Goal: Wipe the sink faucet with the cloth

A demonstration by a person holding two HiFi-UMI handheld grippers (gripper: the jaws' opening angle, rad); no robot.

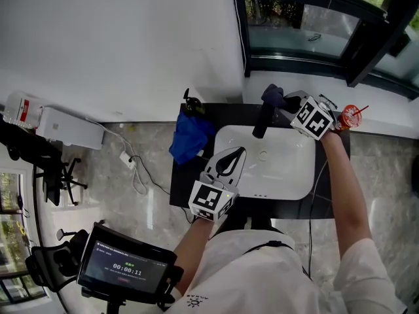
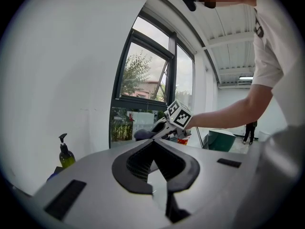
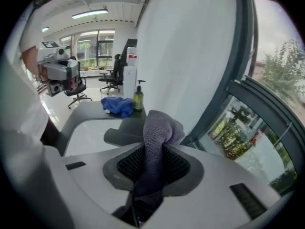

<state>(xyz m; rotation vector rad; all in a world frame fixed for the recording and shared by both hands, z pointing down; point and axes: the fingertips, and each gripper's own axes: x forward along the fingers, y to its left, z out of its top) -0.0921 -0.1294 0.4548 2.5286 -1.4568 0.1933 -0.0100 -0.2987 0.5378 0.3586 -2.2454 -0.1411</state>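
Right tongs (image 3: 153,166) clenched on grey cloth (image 3: 157,132), cloth bunched and sticking out past tips. Cloth sat at top of black faucet (image 1: 260,122), by back rim of white sink (image 1: 288,175); contact with faucet unclear. Left tongs (image 2: 155,168) released, jaws apart, nothing between, hovering over sink's near left rim. Sink set in dark desk (image 1: 182,190). On desk left of sink lay blue rag (image 1: 191,139), soap bottle (image 1: 192,102) just behind it. Right of sink, red cup (image 1: 351,116) on white ledge by window
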